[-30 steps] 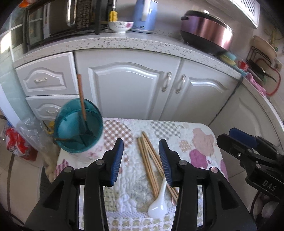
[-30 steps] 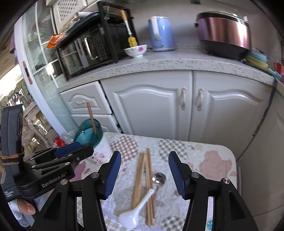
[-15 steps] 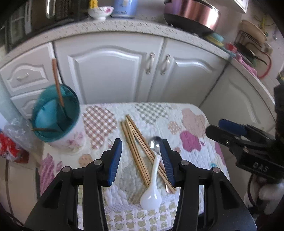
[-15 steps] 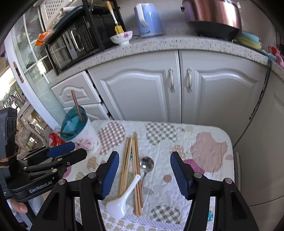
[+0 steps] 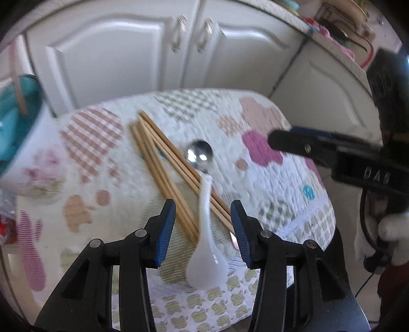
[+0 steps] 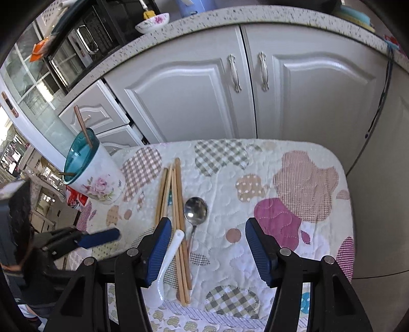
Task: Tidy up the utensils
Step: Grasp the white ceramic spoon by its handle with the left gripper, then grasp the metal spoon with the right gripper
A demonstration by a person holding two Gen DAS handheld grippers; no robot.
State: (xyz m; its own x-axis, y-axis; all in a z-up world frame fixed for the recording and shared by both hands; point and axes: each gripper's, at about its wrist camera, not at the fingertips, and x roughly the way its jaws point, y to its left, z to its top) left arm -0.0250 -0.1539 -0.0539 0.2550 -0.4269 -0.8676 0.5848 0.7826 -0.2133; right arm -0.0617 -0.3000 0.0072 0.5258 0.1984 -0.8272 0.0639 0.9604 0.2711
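I am holding both grippers spread and empty over the white spoon (image 5: pixel 205 258), which is lying across the chopsticks (image 5: pixel 166 176), right of the holder cup (image 6: pixel 92 176). My left gripper (image 5: pixel 203 224) is straddling its handle; I am judging a low, centred pinch best.

Glossy white ceramic-looking spoon (image 5: pixel 204 258), shiny metal spoon (image 6: pixel 195 212), matt wooden chopsticks (image 6: pixel 176 199) on a quilted cloth cover (image 6: pixel 281 178); speckled stone-look counter (image 6: pixel 204 19).

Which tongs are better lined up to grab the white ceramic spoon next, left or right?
Left, likely. The left tongs are open and straddle the white ceramic spoon handle. The right tongs are open too, but the spoon sits against their left finger, off centre.
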